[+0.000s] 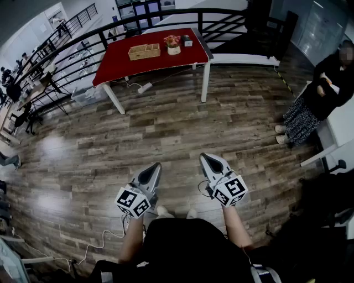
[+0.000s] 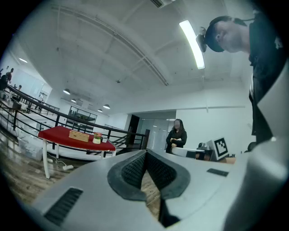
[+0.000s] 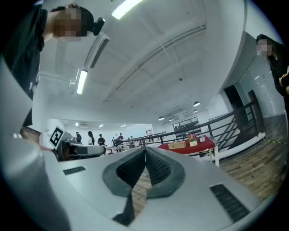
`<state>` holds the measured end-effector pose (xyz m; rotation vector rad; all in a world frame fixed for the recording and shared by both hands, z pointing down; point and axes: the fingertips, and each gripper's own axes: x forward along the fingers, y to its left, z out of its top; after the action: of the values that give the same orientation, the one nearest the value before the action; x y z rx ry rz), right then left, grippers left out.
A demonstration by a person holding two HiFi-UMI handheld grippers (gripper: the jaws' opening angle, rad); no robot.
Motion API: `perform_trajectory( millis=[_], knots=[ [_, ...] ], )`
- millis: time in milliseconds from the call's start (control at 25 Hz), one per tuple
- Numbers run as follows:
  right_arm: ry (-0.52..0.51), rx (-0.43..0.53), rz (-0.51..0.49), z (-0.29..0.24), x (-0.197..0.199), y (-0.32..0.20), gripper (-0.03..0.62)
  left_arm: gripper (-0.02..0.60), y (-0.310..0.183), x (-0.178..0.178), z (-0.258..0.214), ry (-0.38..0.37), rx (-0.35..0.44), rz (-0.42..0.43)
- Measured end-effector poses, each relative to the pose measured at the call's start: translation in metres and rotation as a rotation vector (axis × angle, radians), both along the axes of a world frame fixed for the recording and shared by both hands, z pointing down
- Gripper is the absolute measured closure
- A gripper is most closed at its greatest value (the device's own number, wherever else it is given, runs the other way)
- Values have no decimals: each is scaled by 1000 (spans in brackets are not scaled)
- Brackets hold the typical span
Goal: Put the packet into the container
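Note:
A wicker basket container [image 1: 144,51] stands on a red table [image 1: 116,61] far across the room, and it also shows small in the left gripper view [image 2: 79,136] and the right gripper view [image 3: 177,145]. I cannot make out a packet for certain; a small boxy thing [image 1: 187,40] sits by a flower pot [image 1: 173,45]. My left gripper [image 1: 155,166] [image 2: 146,151] and right gripper [image 1: 205,157] [image 3: 145,149] hang side by side close to my body over the wooden floor, several steps from the table. Both are shut with nothing between the jaws.
A person [image 1: 315,99] stands at the right next to a white desk [image 1: 337,130]. A black railing [image 1: 166,16] runs behind the red table. A white power strip [image 1: 144,87] and cables lie on the floor under the table. More desks and people are at the far left.

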<state>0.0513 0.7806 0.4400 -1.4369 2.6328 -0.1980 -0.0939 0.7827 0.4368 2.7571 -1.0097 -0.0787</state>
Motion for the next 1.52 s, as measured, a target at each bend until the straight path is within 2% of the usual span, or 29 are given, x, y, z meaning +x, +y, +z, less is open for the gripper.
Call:
perform_trajectory(
  millis=[360, 800, 1040, 1280, 1520],
  knots=[
    [-9, -14, 18, 10, 21, 1, 572, 574, 5, 17, 7, -29, -3, 10],
    [-5, -21, 26, 11, 29, -32, 572, 574, -31, 29, 10, -31, -9, 26],
    [7, -30, 23, 19, 26, -80, 572, 574, -78, 26, 13, -20, -5, 28],
    [31, -43, 12, 21, 11, -157, 572, 574, -159, 10, 22, -6, -29, 9],
    [45, -30, 36, 4, -4, -238, 572, 574, -241, -2, 5, 23, -4, 42]
  ],
)
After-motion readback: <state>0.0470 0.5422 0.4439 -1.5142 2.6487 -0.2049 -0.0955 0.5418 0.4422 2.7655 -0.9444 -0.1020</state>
